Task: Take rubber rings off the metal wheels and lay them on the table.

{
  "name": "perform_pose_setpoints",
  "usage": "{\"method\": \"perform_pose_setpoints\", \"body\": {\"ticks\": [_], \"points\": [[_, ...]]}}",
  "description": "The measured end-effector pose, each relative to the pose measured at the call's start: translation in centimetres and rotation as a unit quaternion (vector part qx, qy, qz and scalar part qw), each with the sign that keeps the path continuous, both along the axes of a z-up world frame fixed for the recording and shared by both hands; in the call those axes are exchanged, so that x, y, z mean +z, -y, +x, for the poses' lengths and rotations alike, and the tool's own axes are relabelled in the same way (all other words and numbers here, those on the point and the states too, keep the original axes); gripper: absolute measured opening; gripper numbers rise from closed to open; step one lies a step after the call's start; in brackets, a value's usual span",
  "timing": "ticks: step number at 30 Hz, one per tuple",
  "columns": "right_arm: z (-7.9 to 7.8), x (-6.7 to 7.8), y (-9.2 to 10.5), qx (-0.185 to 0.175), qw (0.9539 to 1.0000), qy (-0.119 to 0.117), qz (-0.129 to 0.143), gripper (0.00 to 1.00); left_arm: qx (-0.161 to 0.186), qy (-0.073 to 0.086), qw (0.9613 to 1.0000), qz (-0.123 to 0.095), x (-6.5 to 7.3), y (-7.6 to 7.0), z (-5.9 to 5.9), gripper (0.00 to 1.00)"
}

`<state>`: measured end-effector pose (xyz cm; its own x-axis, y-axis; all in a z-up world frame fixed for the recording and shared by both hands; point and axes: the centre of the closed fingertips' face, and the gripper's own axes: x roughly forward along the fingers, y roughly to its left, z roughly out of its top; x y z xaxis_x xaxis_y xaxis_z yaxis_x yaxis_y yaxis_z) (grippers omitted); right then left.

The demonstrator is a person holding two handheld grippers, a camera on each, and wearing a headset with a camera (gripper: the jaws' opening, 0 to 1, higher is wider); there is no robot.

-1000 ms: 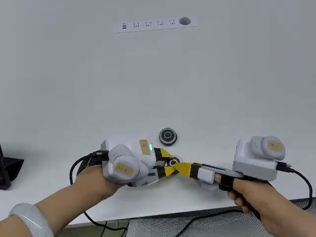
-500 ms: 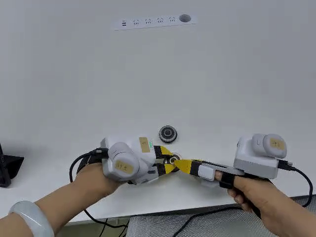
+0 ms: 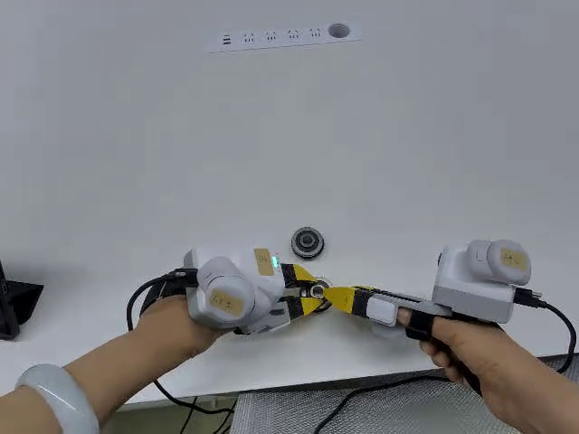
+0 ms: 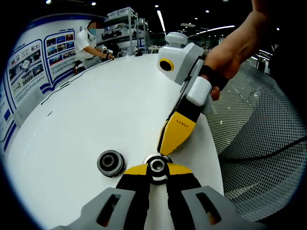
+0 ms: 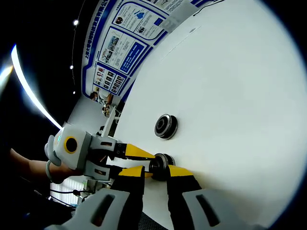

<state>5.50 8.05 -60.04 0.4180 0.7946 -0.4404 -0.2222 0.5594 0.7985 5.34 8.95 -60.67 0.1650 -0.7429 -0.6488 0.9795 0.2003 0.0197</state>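
White desk (image 3: 407,163) spreads across the head view, with a power strip (image 3: 282,38) at the top centre. Low in the frame two tools meet tip to tip. The left hand-held gripper (image 3: 306,293) comes from the lower left, clamped on a wheel (image 3: 317,291), and the right hand-held gripper (image 3: 338,298) comes from the lower right. In the right gripper view its jaws stand narrow, one to each side of that wheel; whether they bite I cannot tell. A second wheel (image 3: 308,243) lies flat just above, apart from both tools. Each wheel looks to be a stiff, fairly heavy metal hub with a dark ring (image 4: 100,165) round its rim. That ring is probably soft, stretchy and grippy, best pinched at the outer edge and peeled sideways while the hub is gripped firmly.
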Motion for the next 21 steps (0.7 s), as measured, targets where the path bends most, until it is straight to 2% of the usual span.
{"method": "perform_pose_setpoints", "body": {"ticks": [3, 12, 21], "points": [[-0.08, -0.30, 0.02, 0.004, 0.9999, 0.001, -0.009, 0.22, 0.000, 0.000, 1.0000, 0.000, -0.03, 0.00, 0.00, 0.12], [-0.33, -0.81, -0.28, 0.006, 0.9999, -0.008, -0.006, 0.26, 0.001, 0.000, 1.0000, -0.001, -0.09, 0.01, 0.01, 0.12], [-0.44, -0.33, -0.54, 0.012, 0.9999, -0.002, -0.006, 0.26, 0.001, -0.001, 1.0000, -0.001, -0.04, 0.05, -0.01, 0.12]]}}
